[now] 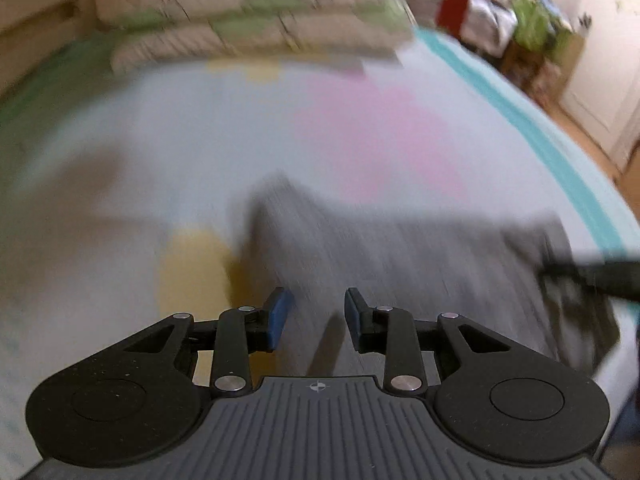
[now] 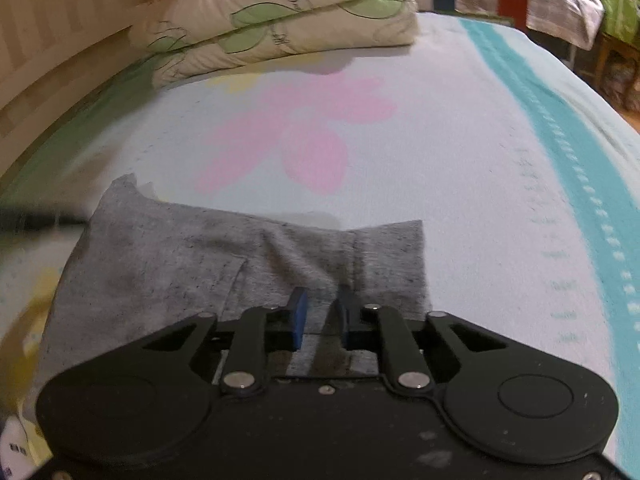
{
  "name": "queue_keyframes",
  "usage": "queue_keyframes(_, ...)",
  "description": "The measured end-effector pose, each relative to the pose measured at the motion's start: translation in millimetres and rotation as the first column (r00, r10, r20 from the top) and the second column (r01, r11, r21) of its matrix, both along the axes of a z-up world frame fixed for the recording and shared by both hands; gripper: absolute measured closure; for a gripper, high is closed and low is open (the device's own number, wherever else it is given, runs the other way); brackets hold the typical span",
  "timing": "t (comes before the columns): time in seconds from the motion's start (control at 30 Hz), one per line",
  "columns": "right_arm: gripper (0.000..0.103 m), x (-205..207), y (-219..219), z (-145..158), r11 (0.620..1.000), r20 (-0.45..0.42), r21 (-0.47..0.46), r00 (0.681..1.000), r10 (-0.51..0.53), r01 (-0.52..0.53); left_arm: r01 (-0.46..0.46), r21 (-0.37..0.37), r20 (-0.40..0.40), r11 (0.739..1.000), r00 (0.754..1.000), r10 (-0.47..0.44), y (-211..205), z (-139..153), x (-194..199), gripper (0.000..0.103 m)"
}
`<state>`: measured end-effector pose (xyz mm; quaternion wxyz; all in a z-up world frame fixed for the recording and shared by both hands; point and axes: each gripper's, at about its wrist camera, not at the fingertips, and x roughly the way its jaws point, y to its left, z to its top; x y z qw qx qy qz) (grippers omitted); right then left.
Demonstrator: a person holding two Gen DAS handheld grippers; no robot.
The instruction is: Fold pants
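Observation:
The grey pants [image 2: 180, 256] lie folded into a short, wide bundle on the bed, with a pocket seam showing. My right gripper [image 2: 322, 312] hovers at their near edge, its blue pads a narrow gap apart, with the cloth lying under them and not pinched. In the blurred left wrist view the pants [image 1: 400, 248] stretch to the right. My left gripper [image 1: 318, 312] is open over their left end, nothing between its fingers. A dark blur at the right edge is the right gripper [image 1: 592, 276] on the pants' far end. A dark streak at the left edge of the right wrist view is the left gripper [image 2: 24, 220].
The bed sheet [image 2: 460, 160] is pale blue with a pink flower and a teal stripe along its right side. A folded quilt [image 2: 280, 20] lies at the head of the bed by a wooden bed frame [image 2: 60, 40]. Cluttered furniture [image 2: 580, 12] stands beyond the right edge.

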<state>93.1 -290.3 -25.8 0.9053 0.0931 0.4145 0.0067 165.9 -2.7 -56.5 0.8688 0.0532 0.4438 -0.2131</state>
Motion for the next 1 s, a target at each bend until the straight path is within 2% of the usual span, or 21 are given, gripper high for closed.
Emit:
queue_keyframes(0.1, 0.088, -4, 2, 4, 1.000, -0.014, -0.015, 1.000, 0.003, -0.003, -0.014, 0.020, -0.049, 1.000, 0.999, 0.015, -1, -17, -22, 0.072)
queue_keyframes(0.17, 0.084, -8, 0, 5, 1.000, -0.026, -0.026, 1.000, 0.007, -0.007, -0.038, 0.006, -0.040, 0.999, 0.998, 0.038, 2, -17, -33, 0.066)
queue_keyframes(0.23, 0.057, -16, -2, 4, 0.999, -0.044, -0.044, 0.999, -0.008, 0.006, -0.058, -0.011, -0.054, 0.998, 0.997, 0.057, 5, -15, -38, 0.058)
queue_keyframes(0.33, 0.052, -32, -4, 0, 0.999, -0.070, -0.043, 0.997, -0.015, 0.012, -0.076, -0.042, -0.085, 0.996, 0.994, 0.072, 8, -15, -42, 0.044)
queue_keyframes(0.4, 0.046, -39, -6, -1, 0.999, -0.081, -0.037, 0.997, -0.018, 0.015, -0.084, -0.045, -0.097, 0.995, 0.992, 0.079, 8, -17, -46, 0.041)
queue_keyframes(0.5, 0.015, -45, -12, -6, 0.999, -0.129, -0.003, 0.990, -0.052, 0.052, -0.099, -0.058, -0.106, 0.993, 0.990, 0.092, 10, -19, -54, 0.037)
queue_keyframes(0.6, 0.015, -51, -24, -7, 0.992, -0.131, 0.057, 0.986, -0.103, 0.111, -0.119, -0.083, -0.113, 0.989, 0.988, 0.109, 14, -20, -56, 0.033)
queue_keyframes(0.7, 0.015, -49, -40, -10, 0.976, -0.134, 0.135, 0.979, -0.150, 0.168, -0.139, -0.080, -0.130, 0.987, 0.983, 0.128, 17, -23, -52, 0.022)
queue_keyframes(0.8, 0.015, -41, -54, -22, 0.956, -0.173, 0.210, 0.970, -0.173, 0.207, -0.173, -0.094, -0.172, 0.980, 0.973, 0.155, 23, -30, -41, 0.021)
queue_keyframes(0.9, 0.014, -37, -57, -28, 0.945, -0.168, 0.250, 0.970, -0.174, 0.213, -0.192, -0.113, -0.192, 0.975, 0.967, 0.168, 27, -36, -27, 0.016)
queue_keyframes(1.0, 0.007, -26, -58, -33, 0.949, -0.137, 0.261, 0.980, -0.146, 0.178, -0.167, -0.107, -0.199, 0.980, 0.970, 0.143, 19, -39, -15, 0.006)
